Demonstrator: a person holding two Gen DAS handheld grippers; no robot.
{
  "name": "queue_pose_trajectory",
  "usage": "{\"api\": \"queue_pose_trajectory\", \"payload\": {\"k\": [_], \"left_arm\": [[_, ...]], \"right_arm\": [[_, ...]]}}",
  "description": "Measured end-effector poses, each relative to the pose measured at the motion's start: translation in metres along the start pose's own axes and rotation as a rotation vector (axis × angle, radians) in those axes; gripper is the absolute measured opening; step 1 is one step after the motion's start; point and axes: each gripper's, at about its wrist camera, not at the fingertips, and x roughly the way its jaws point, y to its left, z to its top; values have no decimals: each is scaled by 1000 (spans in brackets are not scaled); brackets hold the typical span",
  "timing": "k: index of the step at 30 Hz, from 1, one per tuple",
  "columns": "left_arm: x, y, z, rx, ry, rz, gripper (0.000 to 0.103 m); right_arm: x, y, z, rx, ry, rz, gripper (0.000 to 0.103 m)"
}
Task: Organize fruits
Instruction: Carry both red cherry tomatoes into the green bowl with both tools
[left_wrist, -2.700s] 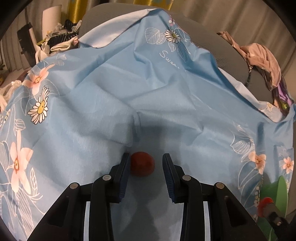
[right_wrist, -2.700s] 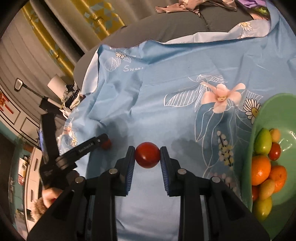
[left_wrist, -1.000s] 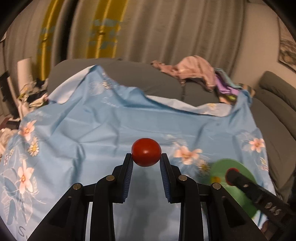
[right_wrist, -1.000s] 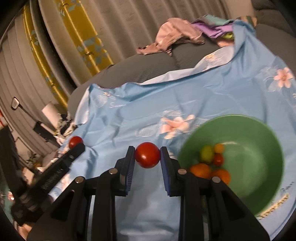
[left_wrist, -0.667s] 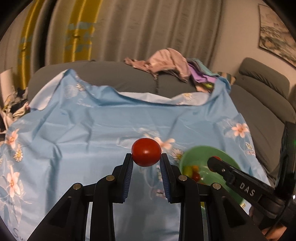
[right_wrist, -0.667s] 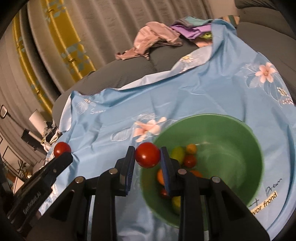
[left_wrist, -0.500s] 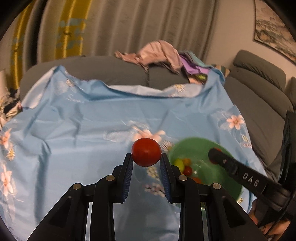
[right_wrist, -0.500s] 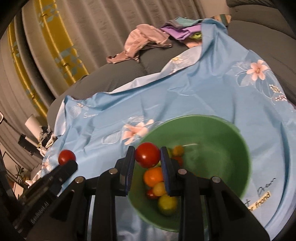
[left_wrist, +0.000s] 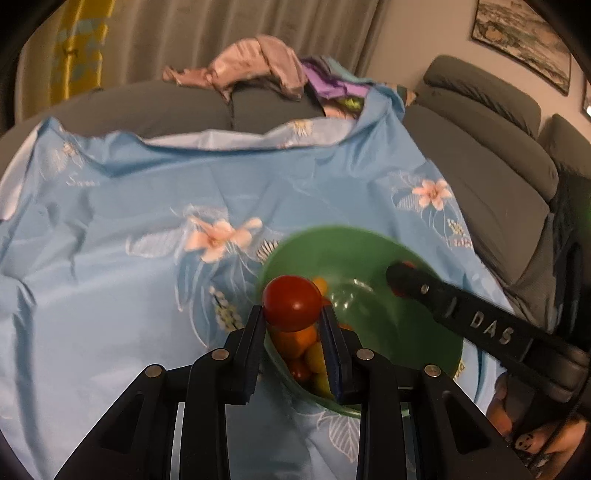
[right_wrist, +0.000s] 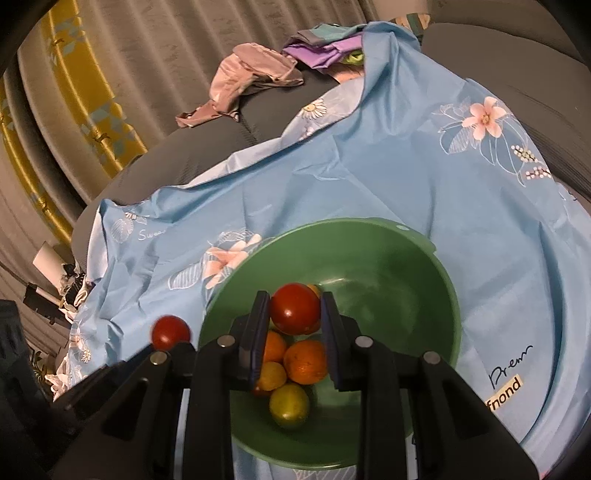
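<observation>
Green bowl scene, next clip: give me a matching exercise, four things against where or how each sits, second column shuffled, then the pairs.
Things:
1. green bowl
2. left hand-held gripper
3. yellow-green fruit
4. pink garment

States:
A. draped on the grey sofa back
B. shut on a red tomato
C. resting on the blue floral cloth
D. lying in the bowl, nearest the camera

Pairs: 1-C, 2-B, 3-D, 4-A

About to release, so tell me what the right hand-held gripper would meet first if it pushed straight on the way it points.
Probably the fruit pile in the green bowl. The right hand-held gripper, shut on a red tomato, points down into the bowl, with the oranges just beyond its tips. Depth is unclear.
</observation>
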Motion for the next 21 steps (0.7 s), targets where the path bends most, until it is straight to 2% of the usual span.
{"api": "queue_pose_trajectory", "payload": {"k": [7, 15, 21], "left_arm": [[15, -10, -8, 17, 39, -44, 30], [27, -18, -11, 47, 64, -36, 30], [33, -19, -9, 42, 78, -58, 30]], "right_arm": [[7, -6, -1, 2, 26, -25, 29], [14, -9, -2, 2, 52, -34, 29], [20, -11, -3, -2, 75, -46, 29]]}}
